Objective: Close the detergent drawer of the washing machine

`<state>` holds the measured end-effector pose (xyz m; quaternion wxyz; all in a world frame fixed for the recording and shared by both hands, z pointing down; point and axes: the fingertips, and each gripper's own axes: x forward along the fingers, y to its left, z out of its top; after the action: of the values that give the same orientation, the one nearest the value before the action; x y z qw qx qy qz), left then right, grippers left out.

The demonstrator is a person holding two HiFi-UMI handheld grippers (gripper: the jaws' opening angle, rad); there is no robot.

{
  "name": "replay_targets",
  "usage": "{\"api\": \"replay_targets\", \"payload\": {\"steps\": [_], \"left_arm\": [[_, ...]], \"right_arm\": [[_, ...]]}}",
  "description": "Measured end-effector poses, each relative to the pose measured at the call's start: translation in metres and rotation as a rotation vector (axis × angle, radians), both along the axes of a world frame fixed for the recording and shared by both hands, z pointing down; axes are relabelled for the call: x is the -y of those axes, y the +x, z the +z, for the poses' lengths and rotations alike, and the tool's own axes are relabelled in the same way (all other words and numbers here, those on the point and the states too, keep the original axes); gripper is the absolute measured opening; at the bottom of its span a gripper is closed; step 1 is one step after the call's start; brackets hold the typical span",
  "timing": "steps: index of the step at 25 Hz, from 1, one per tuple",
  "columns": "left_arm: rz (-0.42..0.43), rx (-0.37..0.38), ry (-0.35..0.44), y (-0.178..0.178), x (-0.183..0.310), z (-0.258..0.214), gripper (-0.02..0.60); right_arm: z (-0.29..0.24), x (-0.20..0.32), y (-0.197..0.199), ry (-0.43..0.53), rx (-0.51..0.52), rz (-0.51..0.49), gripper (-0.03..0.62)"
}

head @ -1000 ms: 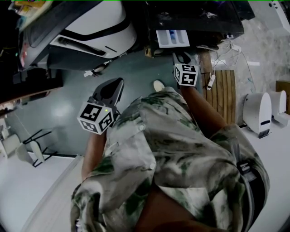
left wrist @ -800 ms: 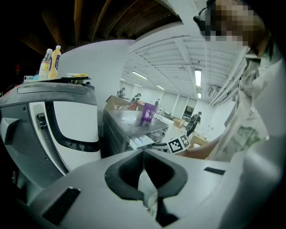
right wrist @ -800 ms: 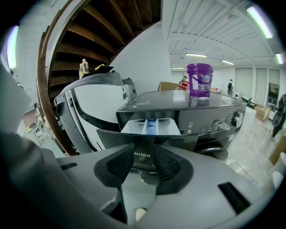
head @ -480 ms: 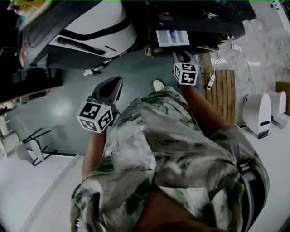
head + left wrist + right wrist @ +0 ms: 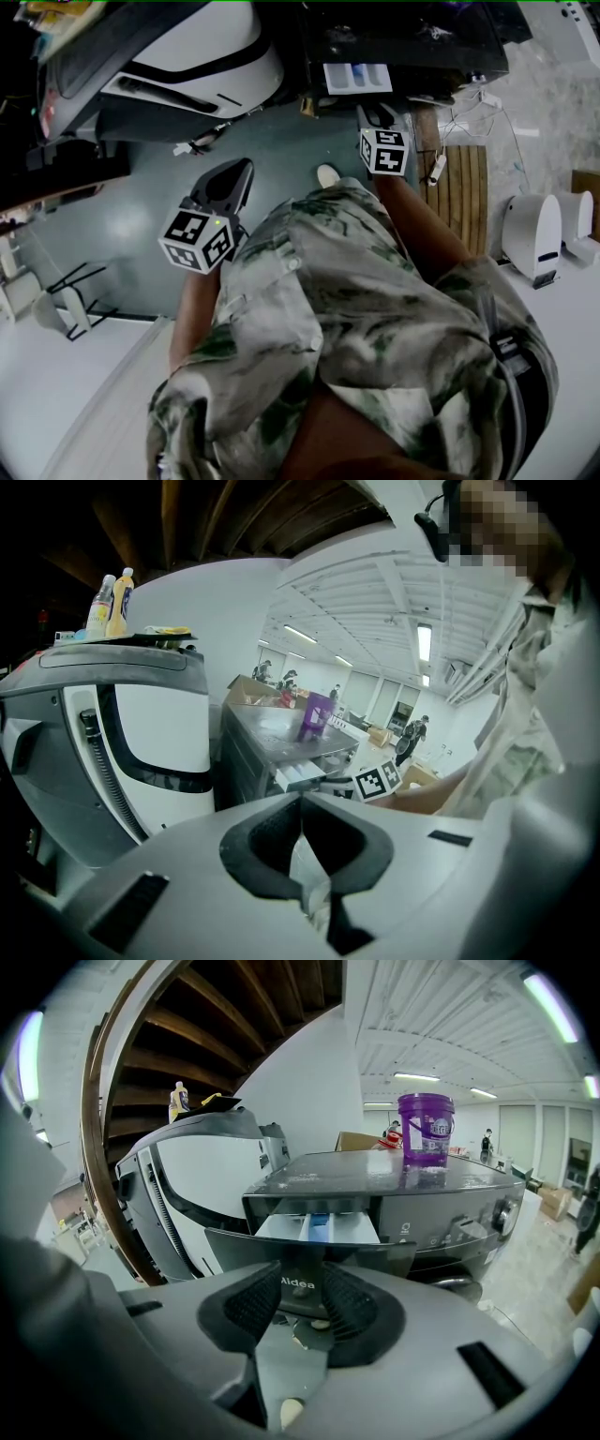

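The open detergent drawer [image 5: 317, 1229] juts straight ahead of the right tongs [image 5: 302, 1288], spread and empty; the left tongs [image 5: 300, 803], pressed together, hang farther off.

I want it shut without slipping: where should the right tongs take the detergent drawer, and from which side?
Its dark front panel, met head-on. The detergent drawer juts from the washing machine straight toward the right tongs, whose jaws stand apart level with that panel; pushing there probably follows its slide.

floor [image 5: 122, 225]: glossy grey-green; ceiling [image 5: 450, 1026]: white, strip lights [image 5: 417, 1077] lit; overhead left: dark wooden beams [image 5: 202, 1030]
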<state>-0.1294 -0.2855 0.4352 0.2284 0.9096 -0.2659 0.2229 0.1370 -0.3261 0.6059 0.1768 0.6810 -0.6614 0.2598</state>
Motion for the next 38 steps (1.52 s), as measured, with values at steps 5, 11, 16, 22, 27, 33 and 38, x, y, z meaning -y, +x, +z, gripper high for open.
{"api": "replay_targets", "payload": {"steps": [5,11,16,22,27,33,38], "left_arm": [[-0.004,0.0,-0.009,0.002,0.0,0.001,0.026],[-0.009,-0.002,-0.019,0.002,0.001,0.003,0.028],[-0.012,-0.004,-0.033,0.001,0.001,0.004,0.028],[-0.017,-0.001,-0.034,-0.002,0.002,0.004,0.028],[-0.028,0.001,-0.041,-0.007,0.005,0.007,0.026],[-0.034,-0.002,-0.044,-0.007,0.006,0.008,0.027],[-0.036,0.0,-0.045,-0.006,0.007,0.009,0.028]], "right_arm": [[0.0,0.002,0.002,0.001,-0.001,-0.009,0.152],[0.0,0.007,0.003,0.001,-0.006,-0.011,0.152],[0.0,0.01,0.003,-0.001,-0.008,-0.015,0.152],[0.0,0.014,0.005,-0.002,-0.012,-0.015,0.152],[0.0,0.018,0.004,-0.003,-0.013,-0.017,0.152],[-0.001,0.022,0.005,-0.001,-0.018,-0.02,0.152],[0.0,0.025,0.006,0.003,-0.013,-0.02,0.15]]}}
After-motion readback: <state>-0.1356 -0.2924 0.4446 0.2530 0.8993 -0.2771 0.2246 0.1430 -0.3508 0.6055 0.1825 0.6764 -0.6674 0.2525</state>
